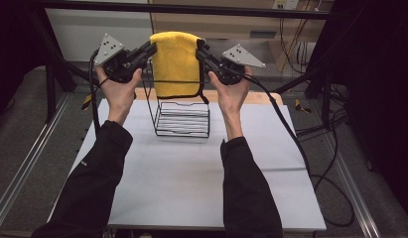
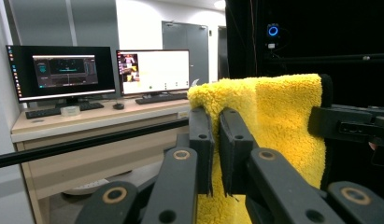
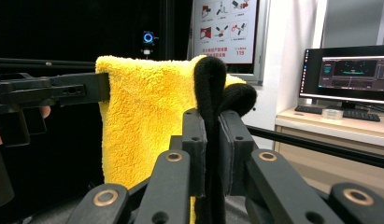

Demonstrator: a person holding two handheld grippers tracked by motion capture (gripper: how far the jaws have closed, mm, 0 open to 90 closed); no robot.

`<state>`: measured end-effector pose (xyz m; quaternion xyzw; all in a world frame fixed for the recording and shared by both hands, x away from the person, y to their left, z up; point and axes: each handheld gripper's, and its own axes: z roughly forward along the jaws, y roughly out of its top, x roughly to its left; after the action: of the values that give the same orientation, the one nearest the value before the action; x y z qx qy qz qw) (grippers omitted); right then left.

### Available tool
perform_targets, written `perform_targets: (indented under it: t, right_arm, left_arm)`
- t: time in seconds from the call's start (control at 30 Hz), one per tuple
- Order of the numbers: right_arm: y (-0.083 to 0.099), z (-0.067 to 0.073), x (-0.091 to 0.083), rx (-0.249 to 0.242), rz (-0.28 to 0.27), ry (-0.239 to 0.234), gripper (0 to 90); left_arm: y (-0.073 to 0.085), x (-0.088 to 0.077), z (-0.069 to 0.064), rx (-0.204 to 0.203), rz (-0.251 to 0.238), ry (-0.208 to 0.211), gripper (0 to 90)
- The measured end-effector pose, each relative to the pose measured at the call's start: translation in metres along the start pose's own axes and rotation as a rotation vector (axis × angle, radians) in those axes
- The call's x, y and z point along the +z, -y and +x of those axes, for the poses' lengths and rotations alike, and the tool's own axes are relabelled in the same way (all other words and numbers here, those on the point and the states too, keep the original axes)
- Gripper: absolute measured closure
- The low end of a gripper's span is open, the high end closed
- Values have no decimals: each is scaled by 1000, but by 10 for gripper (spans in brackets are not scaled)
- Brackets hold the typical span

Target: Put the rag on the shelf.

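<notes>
Our left gripper [image 1: 151,51] pinches the yellow towel [image 1: 175,63] at its left top corner, jaws clamped tight. The towel hangs spread above the wire rack [image 1: 182,119]. Our right gripper [image 1: 200,52] clamps its black-edged right corner.

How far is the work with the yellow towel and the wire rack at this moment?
Done: the yellow towel is picked up, folded double, with the left gripper and the right gripper each shut on an upper corner. In hand: it hangs stretched between them above the black wire rack. Left: probably draping it over the rack and letting go; it does not rest there yet.
</notes>
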<state>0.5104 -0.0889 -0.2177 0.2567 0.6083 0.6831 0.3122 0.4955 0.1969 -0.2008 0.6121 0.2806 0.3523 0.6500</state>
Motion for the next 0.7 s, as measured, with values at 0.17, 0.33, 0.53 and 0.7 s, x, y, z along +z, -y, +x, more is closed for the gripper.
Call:
perform_targets:
  t: [0.17,0.33,0.53,0.7]
  right_arm:
    - [6,1,-6,-11,-2,-16,824]
    - [11,4,-11,-40,-2,-28,824]
    - [16,7,-16,-66,-1,-32,824]
    - [18,9,-20,-91,4,-31,824]
  left_arm:
    - [7,-8,-2,6,-9,17,841]
    - [12,-14,-4,16,-5,28,840]
    - [14,-20,-9,37,-2,43,839]
    - [17,-26,-12,45,3,53,838]
